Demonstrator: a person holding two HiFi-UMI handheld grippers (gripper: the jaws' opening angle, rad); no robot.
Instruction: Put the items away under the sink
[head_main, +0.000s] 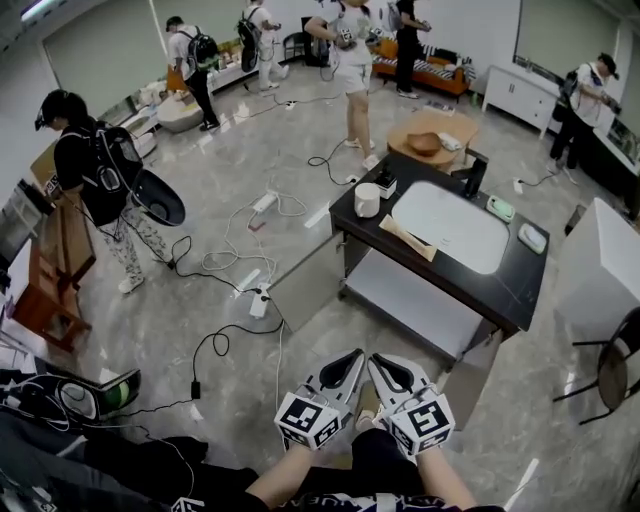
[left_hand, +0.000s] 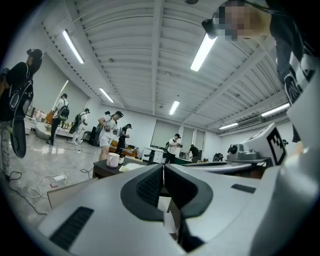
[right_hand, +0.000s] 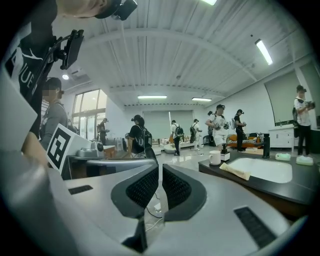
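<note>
My left tool (head_main: 352, 358) and right tool (head_main: 380, 364) are both shut and empty, carried side by side because the white cup (head_main: 367, 200) and other items sit on the sink bench (head_main: 515, 290), well apart.

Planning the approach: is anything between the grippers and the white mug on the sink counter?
Nothing visible. Only floor lies between the left gripper, the right gripper, both empty, and the counter holding the white mug. The cables lie off to the left.
</note>
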